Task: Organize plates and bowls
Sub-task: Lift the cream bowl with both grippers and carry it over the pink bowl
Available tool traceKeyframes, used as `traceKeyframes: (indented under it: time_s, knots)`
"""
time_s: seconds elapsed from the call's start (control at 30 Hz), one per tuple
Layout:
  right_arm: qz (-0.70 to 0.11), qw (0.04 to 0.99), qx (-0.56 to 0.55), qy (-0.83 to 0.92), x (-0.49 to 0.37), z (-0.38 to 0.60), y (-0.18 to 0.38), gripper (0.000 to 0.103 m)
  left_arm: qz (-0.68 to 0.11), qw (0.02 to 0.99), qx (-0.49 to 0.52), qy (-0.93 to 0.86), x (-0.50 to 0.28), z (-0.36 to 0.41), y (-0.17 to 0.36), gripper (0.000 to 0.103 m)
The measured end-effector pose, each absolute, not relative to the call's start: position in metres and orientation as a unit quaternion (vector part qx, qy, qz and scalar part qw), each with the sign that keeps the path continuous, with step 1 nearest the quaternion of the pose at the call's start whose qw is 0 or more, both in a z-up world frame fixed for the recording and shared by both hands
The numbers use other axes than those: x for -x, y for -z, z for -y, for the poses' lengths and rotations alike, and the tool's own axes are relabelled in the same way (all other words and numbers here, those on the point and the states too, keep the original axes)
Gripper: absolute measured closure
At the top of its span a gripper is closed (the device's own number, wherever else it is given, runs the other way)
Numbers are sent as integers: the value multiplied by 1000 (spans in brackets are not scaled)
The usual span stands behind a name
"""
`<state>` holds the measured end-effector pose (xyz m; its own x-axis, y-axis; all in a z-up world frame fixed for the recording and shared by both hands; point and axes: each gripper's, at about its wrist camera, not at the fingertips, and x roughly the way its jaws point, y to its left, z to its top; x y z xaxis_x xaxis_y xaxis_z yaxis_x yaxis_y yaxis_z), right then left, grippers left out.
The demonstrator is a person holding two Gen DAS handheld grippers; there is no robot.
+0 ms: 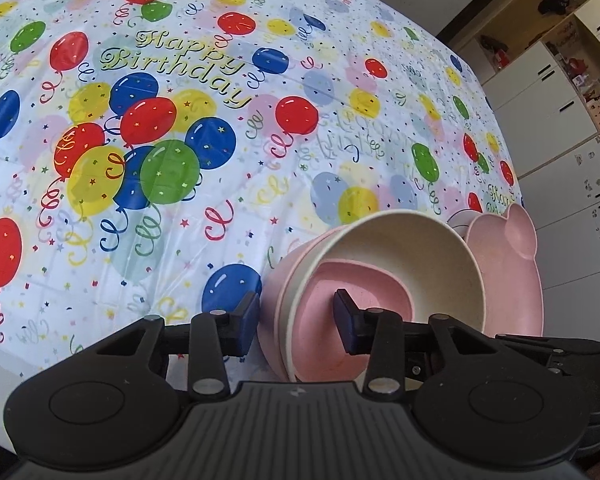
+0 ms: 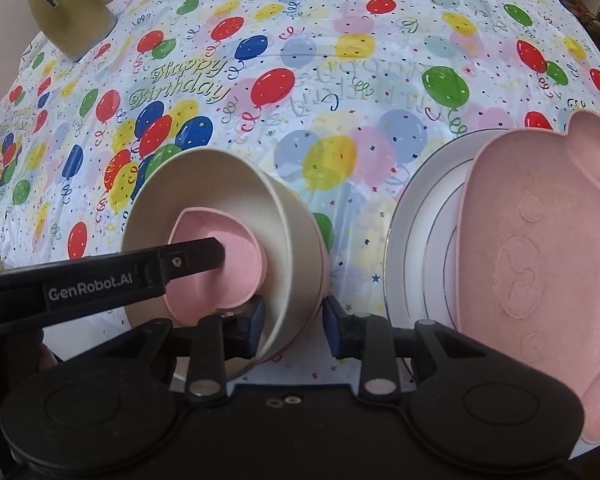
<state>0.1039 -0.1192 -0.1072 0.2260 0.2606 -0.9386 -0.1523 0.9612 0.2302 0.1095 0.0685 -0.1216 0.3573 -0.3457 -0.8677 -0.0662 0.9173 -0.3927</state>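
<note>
A stack of bowls sits on a table with a birthday tablecloth [image 1: 180, 92] full of balloons. The outside bowl is a pink bowl [image 1: 278, 280]. A cream bowl [image 1: 400, 256] sits inside it. A small pink heart dish [image 1: 340, 320] lies at the bottom of the cream bowl.

The left gripper [image 1: 298, 322] straddles the near-left side of the stack. One finger is outside the pink bowl and the other is down inside, over the heart dish. The wall of the stack is between its fingers, but I cannot tell if the pads press on it yet.

The right gripper [image 2: 294, 326] straddles the other side of the stack. One finger is inside the cream bowl [image 2: 204, 184] and one is outside. A little gap shows by the outside finger, so I cannot tell if it squeezes.

Just to the right of the right gripper lies a white plate [image 2: 416, 240]. A pink bear plate [image 2: 540, 240] rests on top of it. Far ahead and to the left of that gripper stands a jug [image 2: 70, 12].
</note>
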Motion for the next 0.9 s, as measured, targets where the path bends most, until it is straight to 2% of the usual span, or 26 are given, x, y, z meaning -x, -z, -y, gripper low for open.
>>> traceKeyframes:
  time_s: [0.57,0.9]
  knots:
    - [-585,797,-51,-141,-93,171,55,75,-538,822,168,83,-102,-6,66,64]
    - [-578,803,-61,-130,-95,231,39,75,-532,826,154,101,-107,56,55,64]
